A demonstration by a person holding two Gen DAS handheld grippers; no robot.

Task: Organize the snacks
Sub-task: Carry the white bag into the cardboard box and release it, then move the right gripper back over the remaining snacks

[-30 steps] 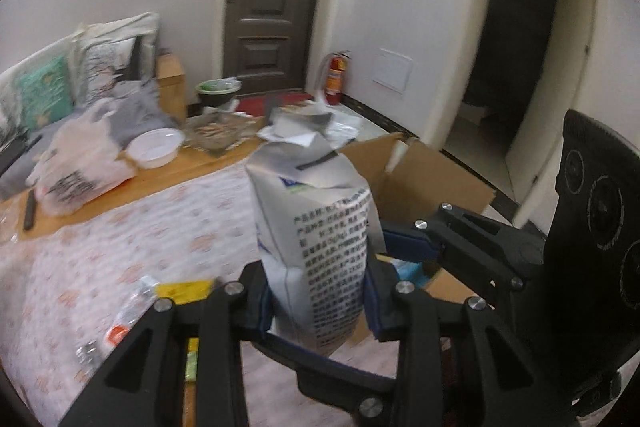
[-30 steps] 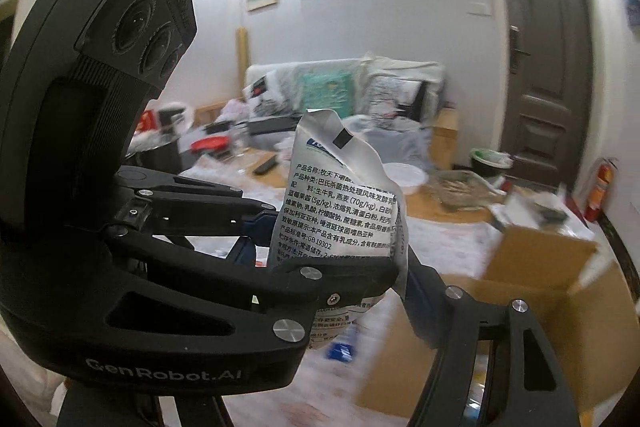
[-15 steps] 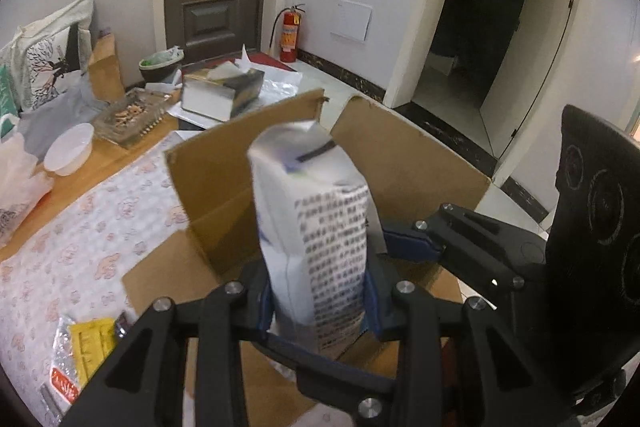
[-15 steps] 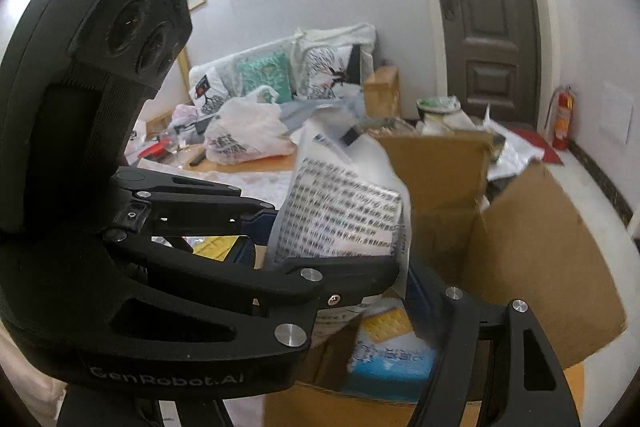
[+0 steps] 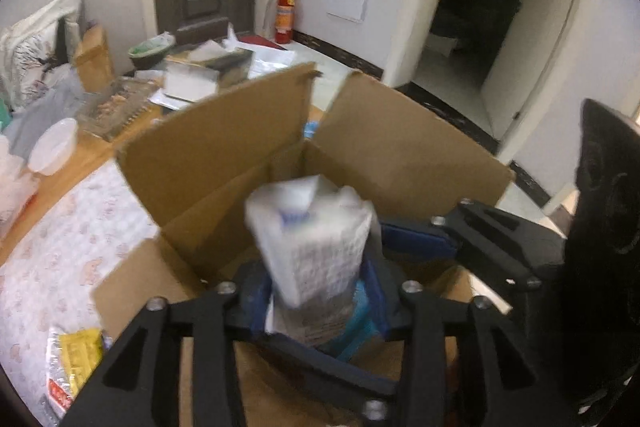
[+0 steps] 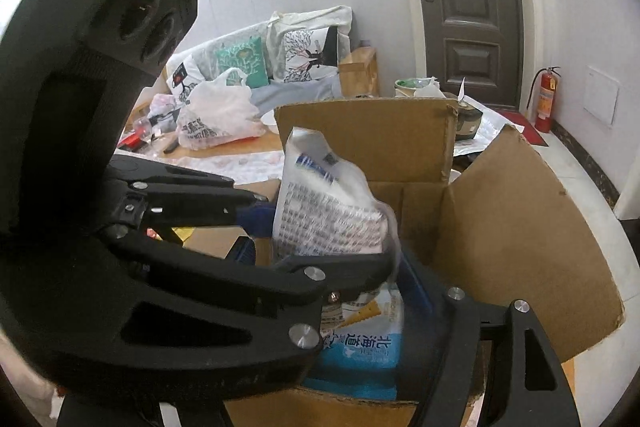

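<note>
A white snack bag with black print [image 5: 316, 251] stands tilted between both grippers over the open cardboard box [image 5: 224, 155]. My left gripper [image 5: 316, 291] is shut on the bag's lower part. My right gripper [image 6: 360, 267] is shut on the same bag [image 6: 324, 211], inside the box [image 6: 516, 227]. A blue and white snack pack [image 6: 364, 347] lies in the box under the bag. The bag's bottom is hidden by the fingers.
A yellow snack packet [image 5: 76, 355] lies on the patterned tablecloth [image 5: 60, 247] left of the box. A white bowl [image 5: 54, 147], a glass dish [image 5: 116, 107] and a plastic bag [image 6: 218, 119] sit further back. The box flaps stand up around the opening.
Both grippers have carried the bag from above the table to over the box and lowered it into the opening. The bag now tilts and is blurred in the left wrist view.
</note>
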